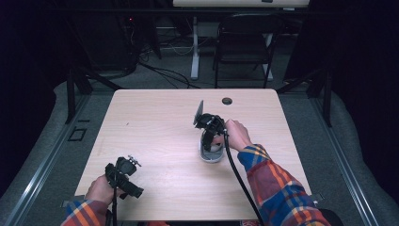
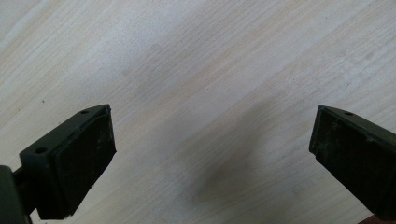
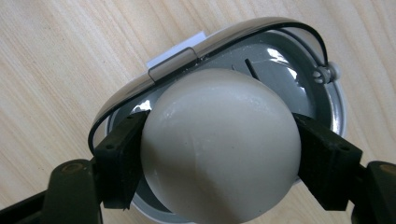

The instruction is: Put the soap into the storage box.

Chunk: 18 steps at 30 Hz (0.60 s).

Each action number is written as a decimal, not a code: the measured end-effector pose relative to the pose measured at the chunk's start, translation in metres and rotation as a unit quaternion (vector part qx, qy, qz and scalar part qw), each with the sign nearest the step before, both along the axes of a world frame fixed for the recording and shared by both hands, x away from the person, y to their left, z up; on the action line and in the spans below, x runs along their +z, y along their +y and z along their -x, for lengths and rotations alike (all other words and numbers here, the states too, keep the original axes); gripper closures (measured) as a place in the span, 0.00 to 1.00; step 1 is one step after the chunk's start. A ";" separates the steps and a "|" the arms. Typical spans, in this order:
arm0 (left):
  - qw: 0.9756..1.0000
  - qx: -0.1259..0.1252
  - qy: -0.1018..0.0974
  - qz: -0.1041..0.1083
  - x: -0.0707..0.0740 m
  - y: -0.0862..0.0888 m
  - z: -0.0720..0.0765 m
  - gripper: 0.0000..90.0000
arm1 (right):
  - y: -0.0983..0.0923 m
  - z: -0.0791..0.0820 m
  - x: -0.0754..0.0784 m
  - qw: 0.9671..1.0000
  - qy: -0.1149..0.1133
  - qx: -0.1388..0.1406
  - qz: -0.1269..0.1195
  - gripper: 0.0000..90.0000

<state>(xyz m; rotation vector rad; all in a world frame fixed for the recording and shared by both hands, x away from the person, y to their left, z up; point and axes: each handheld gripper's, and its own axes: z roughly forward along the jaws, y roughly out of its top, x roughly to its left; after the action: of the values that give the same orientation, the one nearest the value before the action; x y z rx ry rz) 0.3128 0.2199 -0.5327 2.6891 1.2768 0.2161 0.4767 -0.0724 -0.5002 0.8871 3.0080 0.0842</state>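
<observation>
One pale egg (image 3: 219, 144) between right hand-held gripper (image 3: 219, 154) pads over grey slicer (image 3: 334, 112); left hand-held gripper (image 2: 210, 154) agape; no legible writing.

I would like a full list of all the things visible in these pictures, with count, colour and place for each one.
egg: one, off-white, between the jaws of the right gripper, over the slicer.
egg slicer: one, grey with a metal hinged frame, on the table right of centre, open.
table: one, light wood, with a round cable hole at its far edge.
chair: one, black, on the floor behind the table.
left gripper: one, black, jaws open over bare table, near the front left corner.
right gripper: one, black, shut on the egg.
sleeves: two, red, blue and yellow plaid, at the bottom edge of the high view.
</observation>
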 end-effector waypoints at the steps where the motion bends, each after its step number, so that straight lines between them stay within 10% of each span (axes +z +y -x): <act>1: 1.000 0.000 0.000 0.000 0.000 0.000 0.000 0.00 | 0.000 0.000 -0.001 1.000 0.000 -0.001 -0.001 0.27; 18: 1.000 0.000 0.000 0.000 0.000 0.000 0.000 0.00 | -0.008 0.000 -0.010 1.000 -0.004 -0.008 -0.007 0.27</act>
<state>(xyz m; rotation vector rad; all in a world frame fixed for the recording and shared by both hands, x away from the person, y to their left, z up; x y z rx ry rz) 0.3127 0.2197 -0.5328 2.6894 1.2779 0.2165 0.4767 -0.0802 -0.5098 0.9093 2.9956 0.1078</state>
